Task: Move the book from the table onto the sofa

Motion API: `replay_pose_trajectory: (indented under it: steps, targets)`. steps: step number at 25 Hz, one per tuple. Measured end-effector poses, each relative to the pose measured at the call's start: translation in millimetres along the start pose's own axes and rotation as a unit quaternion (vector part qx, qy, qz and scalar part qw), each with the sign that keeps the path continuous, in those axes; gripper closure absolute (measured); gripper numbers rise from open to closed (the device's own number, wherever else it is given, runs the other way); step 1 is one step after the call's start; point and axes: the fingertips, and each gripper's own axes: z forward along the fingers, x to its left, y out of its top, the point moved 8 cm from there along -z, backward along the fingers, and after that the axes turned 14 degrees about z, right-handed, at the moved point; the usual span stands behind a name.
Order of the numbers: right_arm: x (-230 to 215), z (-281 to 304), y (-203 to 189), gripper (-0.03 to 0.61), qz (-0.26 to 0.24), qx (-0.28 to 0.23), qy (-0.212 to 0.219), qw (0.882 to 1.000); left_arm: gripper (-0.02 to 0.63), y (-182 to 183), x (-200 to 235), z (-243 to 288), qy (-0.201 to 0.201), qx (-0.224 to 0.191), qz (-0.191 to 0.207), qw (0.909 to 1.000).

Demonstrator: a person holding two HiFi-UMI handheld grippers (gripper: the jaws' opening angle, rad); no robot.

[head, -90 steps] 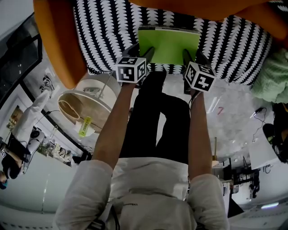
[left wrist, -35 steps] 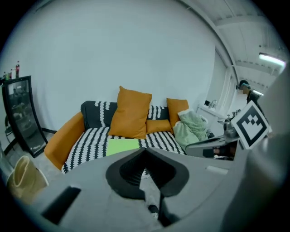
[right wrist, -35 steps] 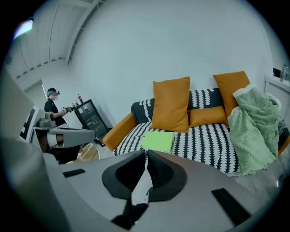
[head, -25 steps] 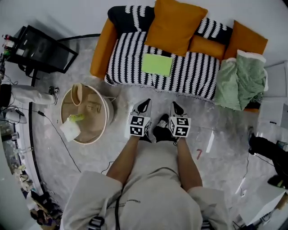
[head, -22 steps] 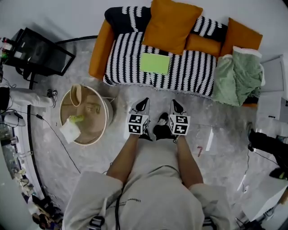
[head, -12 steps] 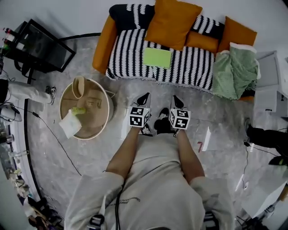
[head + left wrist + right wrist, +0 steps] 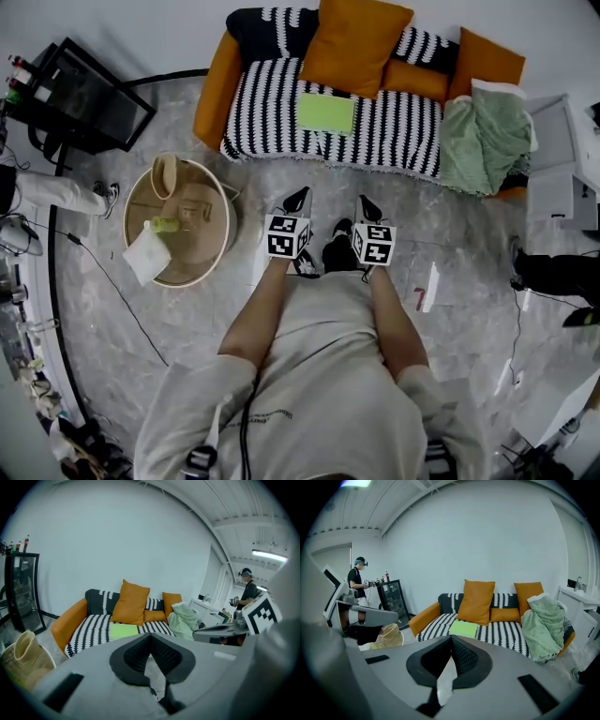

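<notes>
The green book [image 7: 326, 113] lies flat on the striped seat of the sofa [image 7: 272, 112], in front of the big orange cushion [image 7: 353, 47]. It also shows in the left gripper view as a green book [image 7: 124, 630] and in the right gripper view as a green book [image 7: 463, 628]. Both grippers are well back from the sofa, over the marble floor. My left gripper [image 7: 297, 200] is shut and holds nothing. Beside it my right gripper [image 7: 367, 206] is shut and empty too. Both point toward the sofa.
A round wooden table [image 7: 184, 234] with a vase, a yellow item and a white cloth stands to the left. A green blanket [image 7: 486, 136] drapes the sofa's right end. A black cabinet [image 7: 80, 98] is far left, white furniture [image 7: 562, 178] at right. A person [image 7: 358, 581] stands behind.
Earlier both grippers were at the sofa with the book; since then they have drawn back, empty. Over the last second the sofa has slipped slightly farther up in the head view.
</notes>
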Motion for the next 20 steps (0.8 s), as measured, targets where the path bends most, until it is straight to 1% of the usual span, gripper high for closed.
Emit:
replay_pose_trajectory:
  steps: [7, 10, 13, 17, 20]
  targets:
    - [10, -5, -5, 0.572, -0.01, 0.001, 0.005, 1.0, 0.604, 1, 5, -6, -0.001, 0.0, 0.002, 1.0]
    - [11, -6, -6, 0.572, -0.019, 0.002, 0.005, 1.0, 0.604, 6, -3, -1, -0.013, -0.002, 0.013, 0.9998]
    - [9, -6, -5, 0.572, -0.022, 0.004, -0.004, 1.0, 0.604, 11, -8, 3, -0.027, -0.003, 0.029, 0.9992]
    - [5, -3, -1, 0.572, -0.026, 0.008, -0.013, 1.0, 0.604, 15, -5, 7, -0.027, -0.007, 0.03, 0.9991]
    - [6, 1, 2, 0.572, -0.022, 0.006, -0.018, 1.0, 0.604, 18, -4, 9, -0.033, -0.009, 0.039, 0.9987]
